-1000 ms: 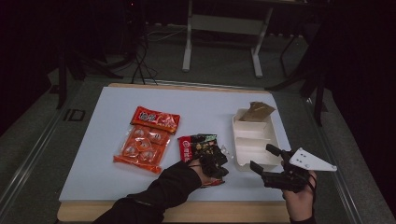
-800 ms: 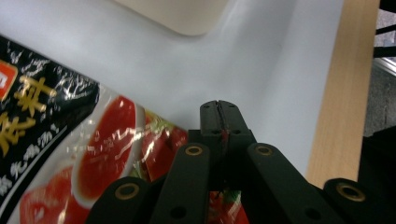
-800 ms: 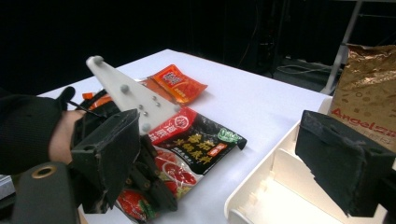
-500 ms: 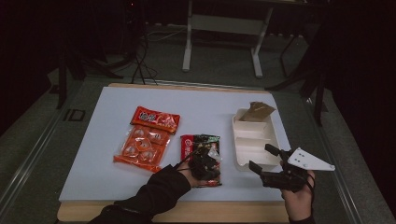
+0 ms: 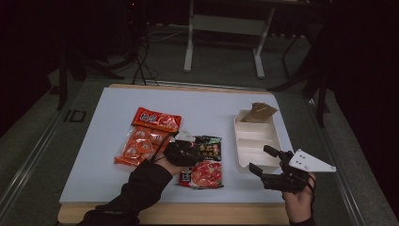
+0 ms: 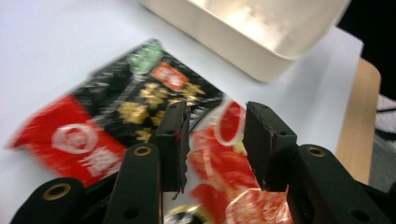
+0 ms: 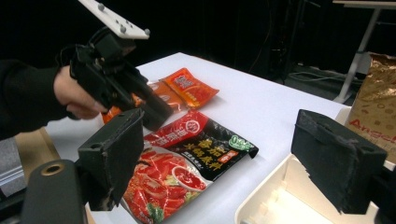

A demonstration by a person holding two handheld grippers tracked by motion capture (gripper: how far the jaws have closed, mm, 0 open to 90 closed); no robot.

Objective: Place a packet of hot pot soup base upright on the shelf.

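While our left hand-held gripper (image 5: pixel 181 151) hangs over the left edge of the red-and-black packet (image 5: pixel 203 161), its jaws have just been opening and now stand a little apart with nothing between them; in the left gripper view we see the packet (image 6: pixel 140 121) lying flat on the table (image 5: pixel 94 136) below the pads, blurred by motion. Our right hand-held gripper (image 5: pixel 263 160) gapes wide and empty at the near end of the white tray (image 5: pixel 256 141), which sits just to the right of the packet. A brown bag (image 5: pixel 259 112) leans in the tray's far compartment; in the right gripper view it is cut off at the frame's edge. An orange pack (image 5: pixel 148 136) lies to the left of the packet, close to our left hand, whose sleeve covers its near corner. The room beyond the table is dark; we make out only pale desk legs (image 5: pixel 188 42) and cables on the floor. The print on the packs is too small to read.
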